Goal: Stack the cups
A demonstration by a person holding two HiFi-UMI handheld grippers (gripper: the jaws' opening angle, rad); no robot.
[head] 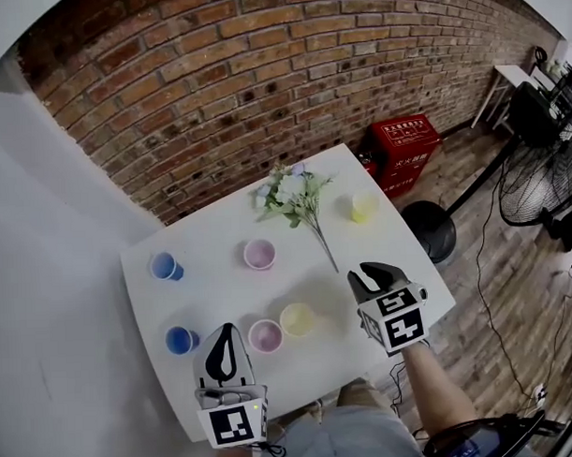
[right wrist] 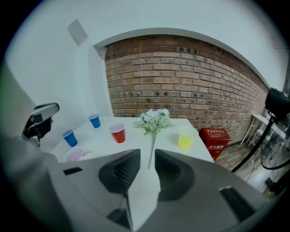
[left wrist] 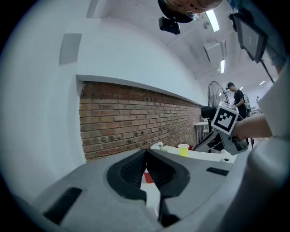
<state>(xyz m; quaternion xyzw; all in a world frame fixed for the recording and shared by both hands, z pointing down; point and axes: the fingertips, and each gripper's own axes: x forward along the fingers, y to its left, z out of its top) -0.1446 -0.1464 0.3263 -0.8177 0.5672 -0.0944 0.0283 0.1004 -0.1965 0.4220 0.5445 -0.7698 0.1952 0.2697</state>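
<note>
Cups [head: 298,318] dot the desk [head: 209,296], flowers [head: 294,196] at twelve o'clock. We hold our left tongs [head: 227,332] clenched empty, our right tongs [head: 377,274] released, over it.

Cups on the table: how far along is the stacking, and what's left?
Done: nothing is stacked. Six cups stand singly on the table: far blue cup, near blue cup, red cup, pink cup, near yellow cup, far yellow cup. In hand: nothing; the left gripper is shut and empty, the right gripper open and empty, both over the table's near side. Left: all the stacking.
</note>
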